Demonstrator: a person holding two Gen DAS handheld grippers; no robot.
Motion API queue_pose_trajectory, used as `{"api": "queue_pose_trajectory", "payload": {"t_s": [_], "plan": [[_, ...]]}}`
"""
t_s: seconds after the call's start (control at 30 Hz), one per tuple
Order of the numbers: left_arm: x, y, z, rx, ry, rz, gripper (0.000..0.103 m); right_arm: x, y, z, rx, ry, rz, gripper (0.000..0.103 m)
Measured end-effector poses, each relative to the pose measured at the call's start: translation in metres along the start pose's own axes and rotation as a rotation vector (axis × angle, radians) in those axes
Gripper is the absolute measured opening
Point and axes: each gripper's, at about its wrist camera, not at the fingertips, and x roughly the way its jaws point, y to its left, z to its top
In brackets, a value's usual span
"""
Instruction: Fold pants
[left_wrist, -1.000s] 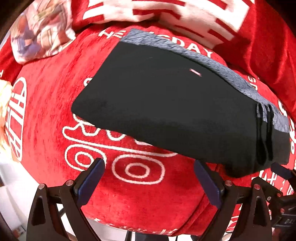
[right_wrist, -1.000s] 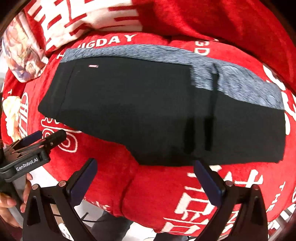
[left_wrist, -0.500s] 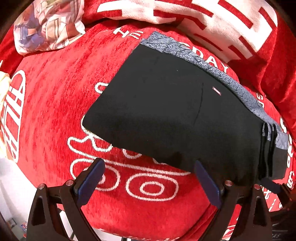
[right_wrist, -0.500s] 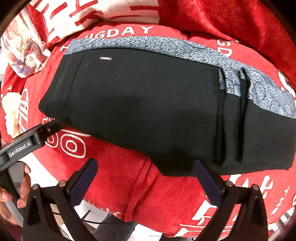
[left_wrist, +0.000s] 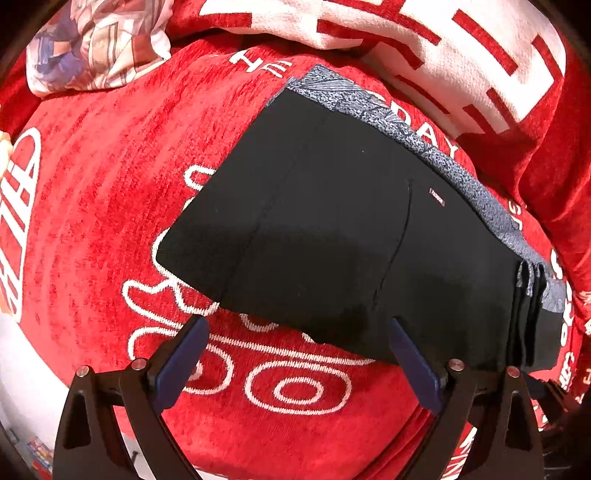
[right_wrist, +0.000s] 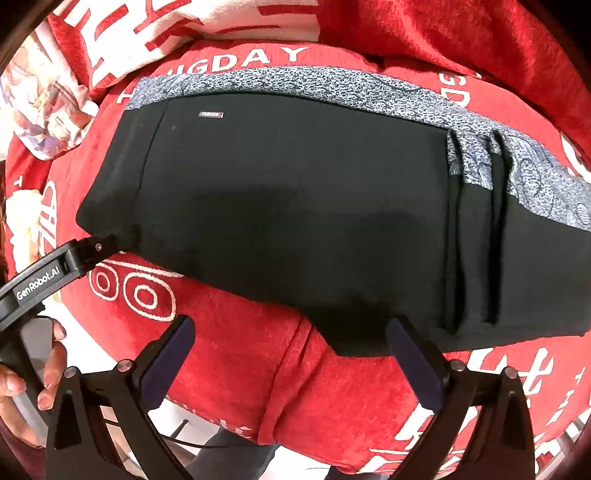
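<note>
We've got the folded black pants (right_wrist: 295, 221) lying on the red blanket (left_wrist: 92, 203), left gripper (left_wrist: 297, 332) and right gripper (right_wrist: 290, 332) both spread wide, holding nothing.

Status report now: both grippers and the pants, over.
Left gripper open, right gripper open. Pants folded flat on red blanket, ungripped. Nothing in the way.

Black pants (left_wrist: 332, 229) with grey speckled waistband (right_wrist: 295, 83), red white-lettered blanket (left_wrist: 92, 184)
</note>
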Motion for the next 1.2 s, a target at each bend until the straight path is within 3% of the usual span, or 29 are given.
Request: {"api": "queue_pose_trajectory", "payload": {"t_s": [0.33, 0.63, 0.97, 1.13, 1.2], "plan": [[-0.002, 0.051, 0.005, -0.179, -0.035, -0.254, 0.098, -0.001, -0.007, -0.002, 0.014, -0.006, 0.034, 0.103], [0.016, 0.051, -0.001, -0.273, -0.031, -0.468, 0.098, 0.009, -0.010, -0.003, 0.031, 0.004, 0.067, 0.103], [0.024, 0.040, 0.004, -0.329, -0.054, -0.502, 0.098, 0.014, -0.007, -0.002, 0.014, 0.001, 0.091, 0.103], [-0.006, 0.023, 0.006, -0.248, -0.143, -0.528, 0.098, 0.008, -0.009, -0.001, 0.001, -0.018, 0.089, 0.103], [-0.004, 0.018, 0.011, -0.224, -0.152, -0.499, 0.098, 0.004, -0.010, 0.000, -0.007, -0.035, 0.090, 0.103]]}}
